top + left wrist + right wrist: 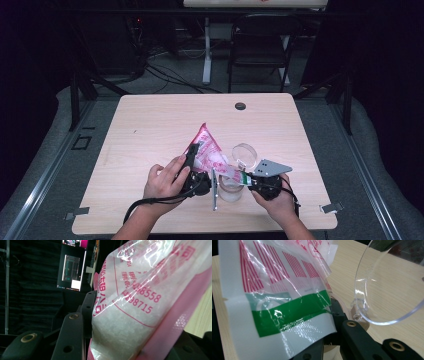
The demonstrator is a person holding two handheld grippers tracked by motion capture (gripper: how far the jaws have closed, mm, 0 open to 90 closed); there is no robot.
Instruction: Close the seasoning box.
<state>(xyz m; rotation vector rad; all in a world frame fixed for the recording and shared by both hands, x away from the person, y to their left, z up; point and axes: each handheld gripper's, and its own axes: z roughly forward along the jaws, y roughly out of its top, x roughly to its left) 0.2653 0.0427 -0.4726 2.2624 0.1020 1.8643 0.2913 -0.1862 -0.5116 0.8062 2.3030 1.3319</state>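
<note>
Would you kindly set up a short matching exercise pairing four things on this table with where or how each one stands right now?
Things:
1. left gripper
2. right gripper
3. clear lid
4. dark round cap

States:
A. set in the tabletop near its far edge
B. hinged open above the jar
C. clamped on the bag's green-striped end
D. holding the pink bag by its crystal-filled body

Pairs: 1-D, 2-C, 3-B, 4-A
</note>
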